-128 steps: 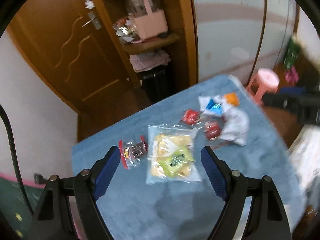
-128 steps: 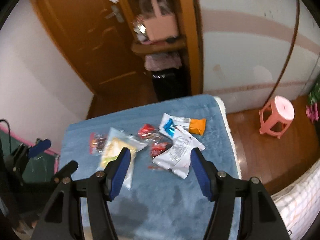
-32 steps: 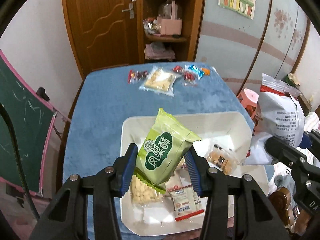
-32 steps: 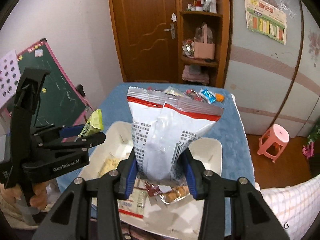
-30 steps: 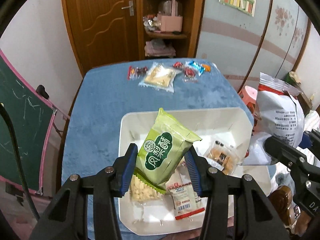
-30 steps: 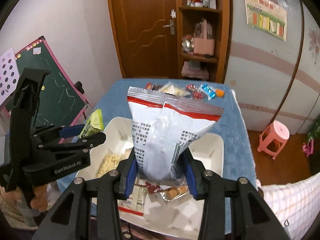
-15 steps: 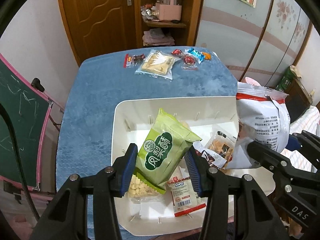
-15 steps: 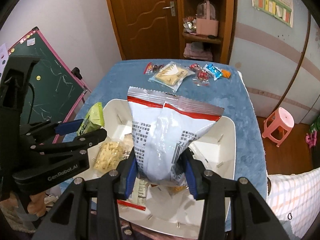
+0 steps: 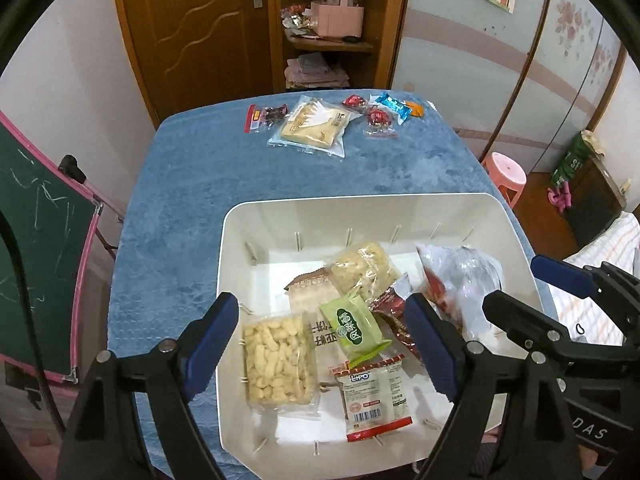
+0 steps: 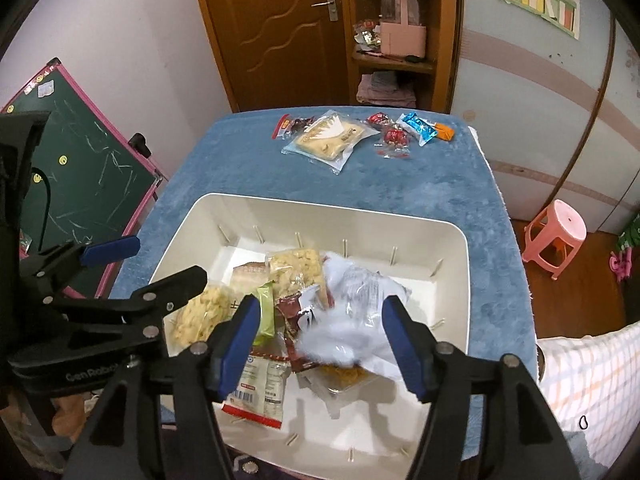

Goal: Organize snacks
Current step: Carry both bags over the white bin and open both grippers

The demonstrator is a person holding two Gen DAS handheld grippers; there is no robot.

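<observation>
Left wrist view: we see the left gripper (image 9: 324,330) with jaws spread wide, just opened, nothing pressed between the pads. Under the gap the green snack packet (image 9: 354,330) lies loose in the white bin (image 9: 360,208), on top of other packs. Beside it a clear bag of pale puffs (image 9: 276,364) at the left, a Lipo biscuit pack (image 9: 374,396) nearer us, a clear pack of crackers (image 9: 364,266) farther in. The white crinkly bag (image 9: 466,284) lies at the bin's right side. The right gripper's black frame comes in from the right edge.

Right wrist view: right gripper (image 10: 322,344) jaws apart, just opened too; the white crinkly bag (image 10: 352,320) sits blurred between them in the white bin (image 10: 452,280), pads not pressing on it. Green snack packet (image 10: 266,312) stands on edge just left of the left pad. Left gripper's frame at the left.

Both views: the blue-covered table (image 10: 440,184) holds more snacks at its far end, well apart from the bin: flat cracker pack (image 10: 330,138), red candies (image 10: 394,136), blue wrapper (image 10: 418,128).
</observation>
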